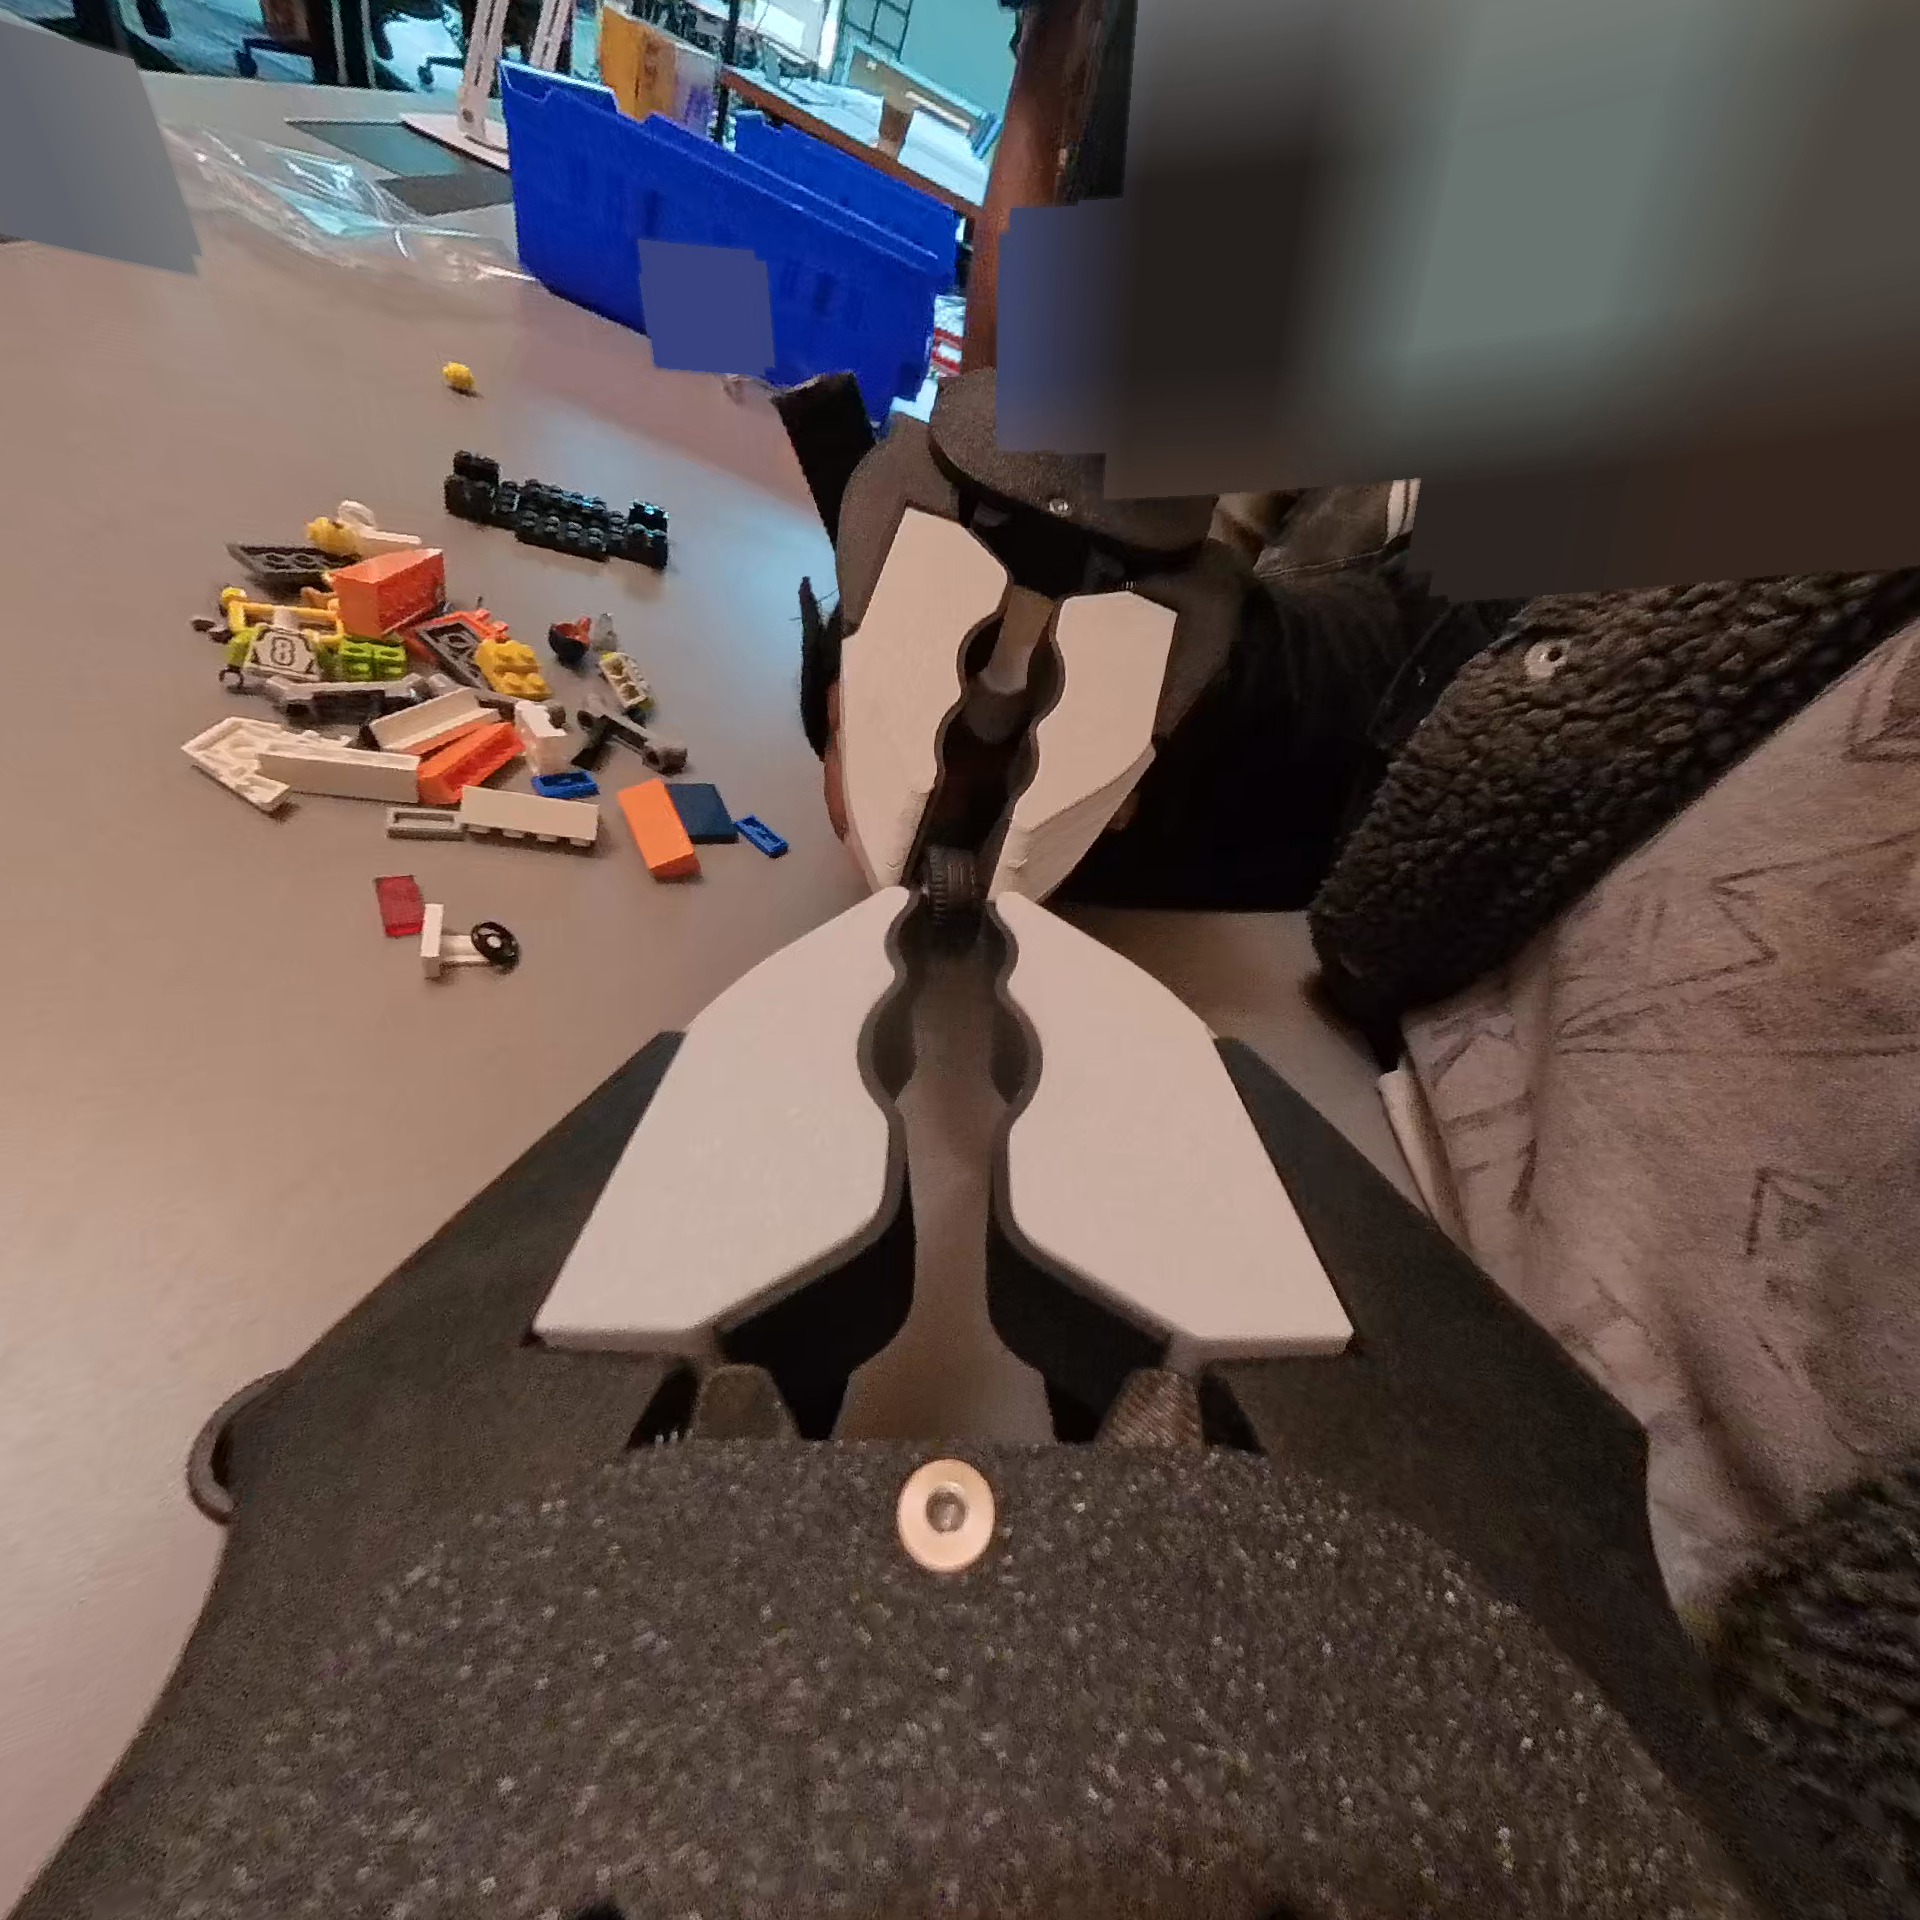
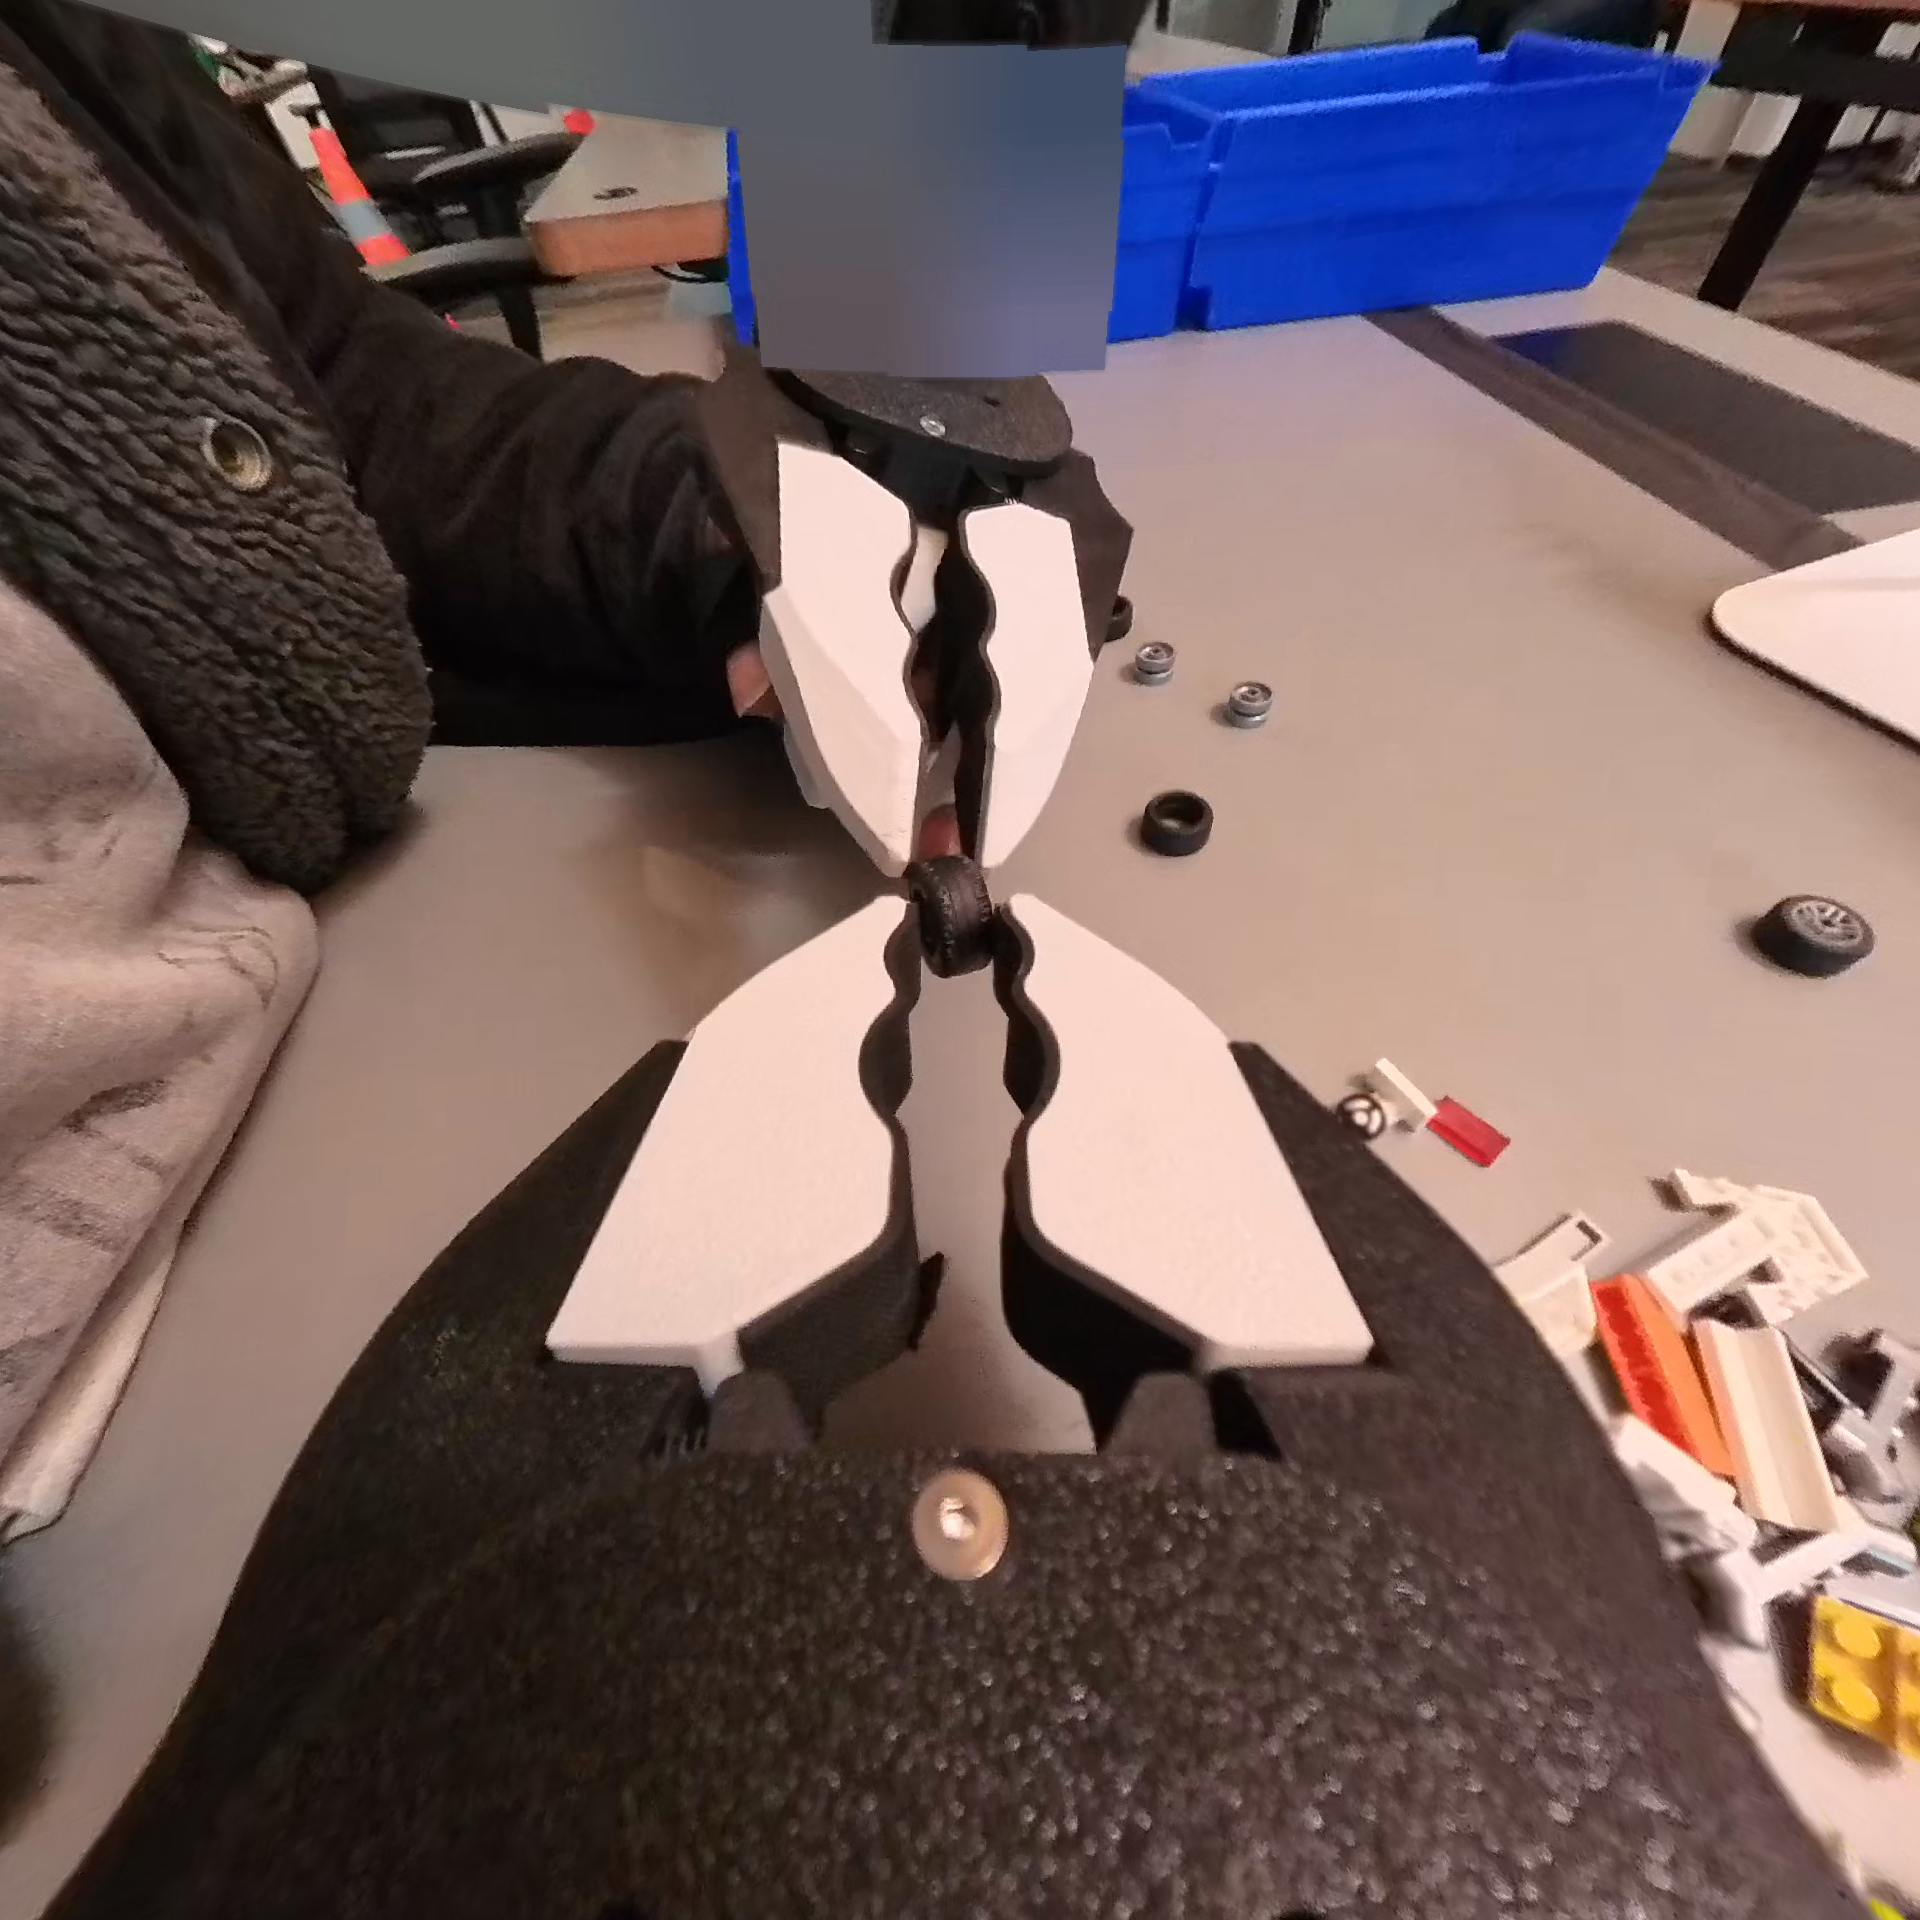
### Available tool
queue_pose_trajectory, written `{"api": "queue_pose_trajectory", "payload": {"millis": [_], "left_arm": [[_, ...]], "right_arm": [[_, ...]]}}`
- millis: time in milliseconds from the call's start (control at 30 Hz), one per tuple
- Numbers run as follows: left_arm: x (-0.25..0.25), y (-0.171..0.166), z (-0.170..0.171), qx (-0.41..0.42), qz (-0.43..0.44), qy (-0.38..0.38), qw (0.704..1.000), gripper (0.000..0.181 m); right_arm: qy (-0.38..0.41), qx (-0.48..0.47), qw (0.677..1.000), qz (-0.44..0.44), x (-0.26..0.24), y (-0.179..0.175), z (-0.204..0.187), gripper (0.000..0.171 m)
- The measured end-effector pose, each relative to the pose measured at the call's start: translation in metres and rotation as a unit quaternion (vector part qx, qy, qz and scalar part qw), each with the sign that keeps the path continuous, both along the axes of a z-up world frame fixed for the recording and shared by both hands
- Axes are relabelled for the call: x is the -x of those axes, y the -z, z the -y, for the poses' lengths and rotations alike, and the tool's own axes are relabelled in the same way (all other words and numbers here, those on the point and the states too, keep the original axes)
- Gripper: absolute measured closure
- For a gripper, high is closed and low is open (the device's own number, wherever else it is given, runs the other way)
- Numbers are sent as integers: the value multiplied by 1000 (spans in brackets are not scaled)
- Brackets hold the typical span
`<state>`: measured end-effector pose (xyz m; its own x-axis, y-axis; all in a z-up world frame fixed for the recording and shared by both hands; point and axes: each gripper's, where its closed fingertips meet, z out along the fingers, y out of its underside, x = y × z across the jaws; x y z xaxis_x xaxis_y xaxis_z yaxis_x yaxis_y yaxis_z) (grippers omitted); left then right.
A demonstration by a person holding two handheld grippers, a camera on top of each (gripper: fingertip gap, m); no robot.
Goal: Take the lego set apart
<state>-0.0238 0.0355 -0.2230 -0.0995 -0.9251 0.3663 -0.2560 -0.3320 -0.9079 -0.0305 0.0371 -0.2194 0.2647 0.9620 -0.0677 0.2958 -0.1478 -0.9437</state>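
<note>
My two grippers face each other tip to tip above the grey table point(image 1: 208, 1091). A small black lego wheel point(image 1: 951, 899) sits between both pairs of tips. My left gripper point(image 1: 951, 909) is shut on it from the near side in the left wrist view, with the right gripper point(image 1: 961, 857) opposite. In the right wrist view the wheel point(image 2: 951, 925) is pinched in my right gripper point(image 2: 951, 920), and the left gripper point(image 2: 943, 857) closes on it from the far side. I cannot tell tyre from rim in either grip.
A pile of loose lego pieces point(image 1: 416, 707) lies on the table and also shows in the right wrist view point(image 2: 1766, 1403). A loose tyre point(image 2: 1177, 824), two rims point(image 2: 1250, 704), a whole wheel point(image 2: 1813, 935), a black plate point(image 1: 561, 514), blue bins point(image 2: 1403, 177) and a person's fleece sleeve point(image 2: 208, 468) are around. Left and right tips are no more than a few centimetres apart.
</note>
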Motion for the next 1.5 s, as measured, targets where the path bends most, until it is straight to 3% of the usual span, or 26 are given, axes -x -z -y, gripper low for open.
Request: {"api": "queue_pose_trajectory", "payload": {"millis": [300,700,767,833,900,1067,1100,1167,1500], "left_arm": [[-2,5,-3,-52,-21,-26,998,172],[-3,11,-8,-130,-62,-64,988,174],[-13,7,28,-94,-37,18,995,181],[-21,27,25,-216,-100,-10,971,181],[-13,19,9,-152,-85,-27,984,181],[-5,8,-12,-112,-50,-64,990,181],[-5,7,-13,-103,-43,-66,992,174],[-6,2,-11,-79,-24,-60,995,166],[-7,-2,5,-88,-14,-22,996,172]], "right_arm": [[5,45,999,-16,-3,0,-2,160],[37,31,999,7,-6,5,-8,162],[83,18,996,34,-16,13,-23,162],[47,27,998,13,-10,6,-12,162],[59,-14,997,39,-7,7,-12,161],[56,31,998,-3,-16,-1,-16,162],[46,37,998,-7,-14,-1,-13,161],[28,47,998,-19,-12,-2,-8,162],[-27,65,996,-51,-7,-9,8,161]]}}
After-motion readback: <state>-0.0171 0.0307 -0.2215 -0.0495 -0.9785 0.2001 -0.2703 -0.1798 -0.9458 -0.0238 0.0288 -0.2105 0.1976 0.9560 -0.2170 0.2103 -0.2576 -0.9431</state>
